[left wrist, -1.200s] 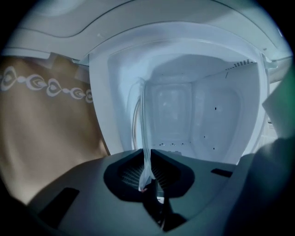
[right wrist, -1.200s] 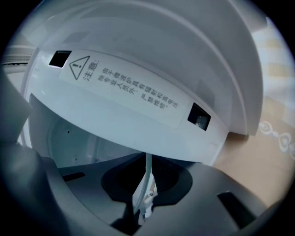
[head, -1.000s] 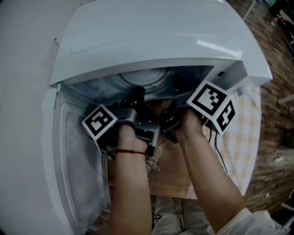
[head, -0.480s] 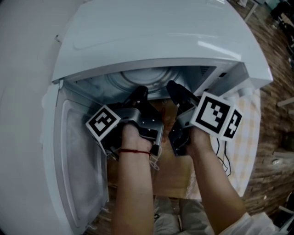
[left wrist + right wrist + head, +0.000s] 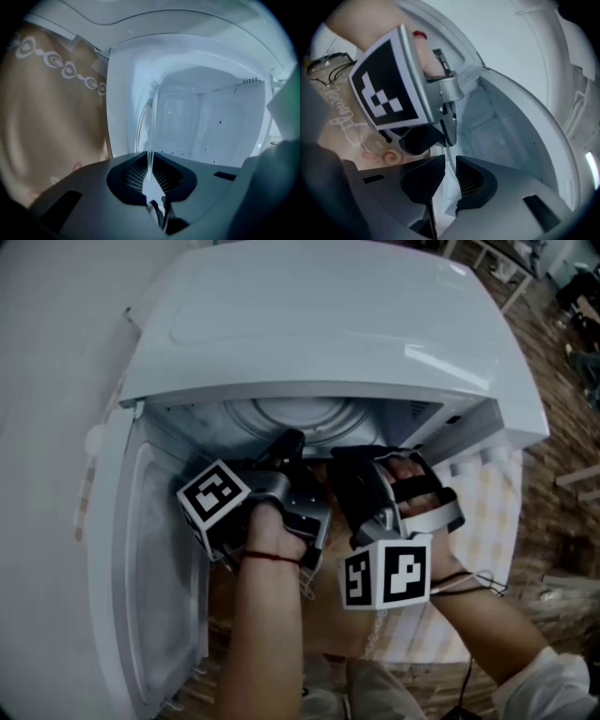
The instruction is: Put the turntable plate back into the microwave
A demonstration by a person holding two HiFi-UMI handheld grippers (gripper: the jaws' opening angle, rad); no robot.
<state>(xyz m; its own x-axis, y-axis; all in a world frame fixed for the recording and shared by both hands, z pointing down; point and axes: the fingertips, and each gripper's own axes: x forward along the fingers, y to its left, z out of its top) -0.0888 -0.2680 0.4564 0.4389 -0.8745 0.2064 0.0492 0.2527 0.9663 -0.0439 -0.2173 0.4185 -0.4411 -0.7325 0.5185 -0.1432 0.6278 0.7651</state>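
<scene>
Both of your grippers are at the open mouth of the microwave (image 5: 328, 324), and the turntable plate (image 5: 151, 126) is between them, reaching into the cavity and, by my judgement, not yet seated on the floor. Your left gripper (image 5: 284, 444) is clamped on the plate's rim, with the clear edge running down between its ribbed pads. Your right gripper (image 5: 450, 164) has its jaws a narrow gap apart. The thin rim runs into that gap, but the pads do not appear to press on it.

Expect the plate to feel heavy for its thinness, fully stiff, slick against the pads and quick to chip or shatter if it knocks the cavity wall or drops. Take it by the raised rim, with the two holds well apart. A single pinch on one edge would let the weight lever the glass out of the jaws.

Compared with a second ago, your left gripper sits in the same spot with the same hold. Your right hand has rolled over: its marker cube, which stood up and to the right of the wrist, now hangs below the hand toward you. Its jaws have just been closing around the rim.
</scene>
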